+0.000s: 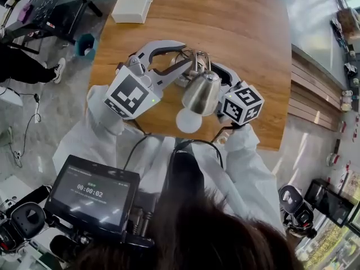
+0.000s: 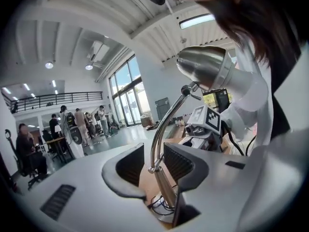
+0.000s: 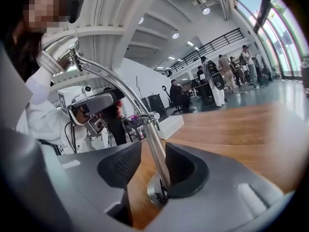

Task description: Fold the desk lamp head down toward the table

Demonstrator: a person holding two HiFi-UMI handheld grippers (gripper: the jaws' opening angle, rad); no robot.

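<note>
Worktop (image 1: 242, 32): wood, bearing the lamp base (image 3: 153, 191).
Left tongs (image 2: 154, 161): wide, astride the stem (image 2: 166, 115), probably to brace it.
Right tongs (image 3: 152, 167): wide, astride the stem too.
Lamp head (image 1: 201, 91): raised.

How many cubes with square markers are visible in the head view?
2. The left cube sits left of the lamp head; the right cube sits right of it. None seems hidden.

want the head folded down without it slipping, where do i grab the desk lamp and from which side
Probably the narrow neck of the brushed-metal cone lamp head, just past the small pivot, coming from above: the cone tapers there and its top is free. The thin curved chrome arm is round and slick. Left tool and right tool stand open round its stem.
</note>
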